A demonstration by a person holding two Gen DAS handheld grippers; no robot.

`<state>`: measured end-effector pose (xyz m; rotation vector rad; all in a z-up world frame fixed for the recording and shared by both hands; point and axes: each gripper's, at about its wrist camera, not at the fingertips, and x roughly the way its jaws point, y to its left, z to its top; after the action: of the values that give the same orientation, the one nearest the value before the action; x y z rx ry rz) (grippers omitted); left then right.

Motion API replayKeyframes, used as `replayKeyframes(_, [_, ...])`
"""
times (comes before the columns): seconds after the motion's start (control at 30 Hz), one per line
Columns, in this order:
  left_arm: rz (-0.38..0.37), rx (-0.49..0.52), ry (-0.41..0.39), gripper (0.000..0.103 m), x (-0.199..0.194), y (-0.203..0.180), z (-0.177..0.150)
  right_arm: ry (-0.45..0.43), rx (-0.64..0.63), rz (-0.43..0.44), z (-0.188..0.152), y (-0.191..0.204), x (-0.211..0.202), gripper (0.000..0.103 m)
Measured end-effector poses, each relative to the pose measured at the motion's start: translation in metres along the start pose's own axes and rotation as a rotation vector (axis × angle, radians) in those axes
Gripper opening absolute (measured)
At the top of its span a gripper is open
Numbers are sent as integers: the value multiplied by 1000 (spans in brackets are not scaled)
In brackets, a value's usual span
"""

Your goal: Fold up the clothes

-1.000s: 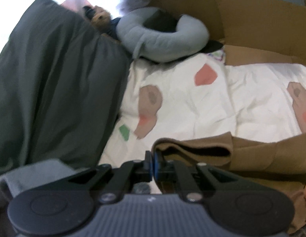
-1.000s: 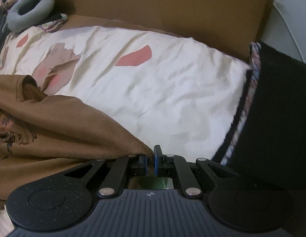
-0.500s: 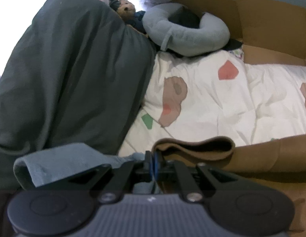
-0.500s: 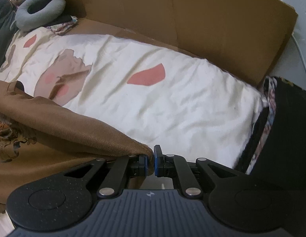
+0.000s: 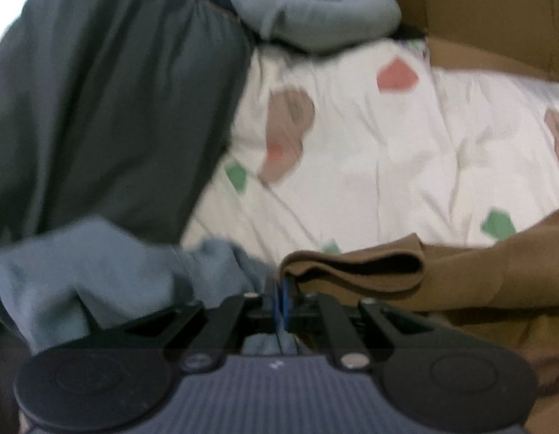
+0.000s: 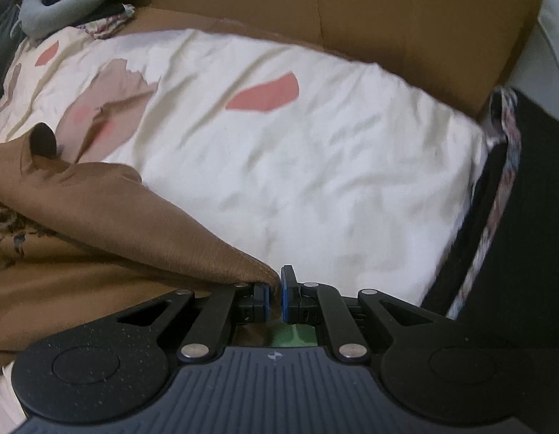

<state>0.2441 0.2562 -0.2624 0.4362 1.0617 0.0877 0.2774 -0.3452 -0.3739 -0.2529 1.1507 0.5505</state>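
A brown garment [image 6: 116, 217] lies across the near side of a white patterned bedsheet [image 6: 315, 162]. My right gripper [image 6: 275, 294] is shut on one pointed corner of the garment, and the cloth shows between the blue pads. In the left wrist view, the garment's open sleeve cuff [image 5: 351, 271] lies just right of my left gripper [image 5: 281, 289]. That gripper is shut, and the cuff's left edge runs into its closed tips. The rest of the brown garment [image 5: 496, 278] trails off to the right. The left view is blurred.
A blue-grey cloth [image 5: 80, 264] lies bunched under and left of my left gripper. A dark grey duvet [image 5: 98, 108] fills the left. A grey neck pillow [image 5: 315, 18] sits at the bed's far end. Cardboard [image 6: 387, 18] lines the back, and a black cloth [image 6: 532, 217] lies at right.
My left gripper has sunk toward the bed with the cuff, and more of the blue-grey cloth has come into view beside it. The right gripper keeps its hold and has hardly shifted.
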Motion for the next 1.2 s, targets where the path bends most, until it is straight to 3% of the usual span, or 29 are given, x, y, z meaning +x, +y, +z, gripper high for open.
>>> replayKeyframes(0.33, [-31, -49, 113, 3, 13, -4, -71, 28, 6, 12, -21, 2, -1, 4])
replayKeyframes(0.47, [-40, -34, 134, 7, 10, -12, -81, 31, 7, 15, -27, 3, -3, 4])
replayKeyframes(0.73, [-76, 17, 132, 16, -24, -2, -62, 34, 14, 16, -28, 4, -2, 4])
replayKeyframes(0.93, [-91, 76, 65, 16, -45, -2, -32, 33, 17, 19, -29, 3, -1, 4])
replayKeyframes(1.2, [-194, 163, -17, 19, -36, -51, 11, 31, 20, 23, -30, 3, -1, 4])
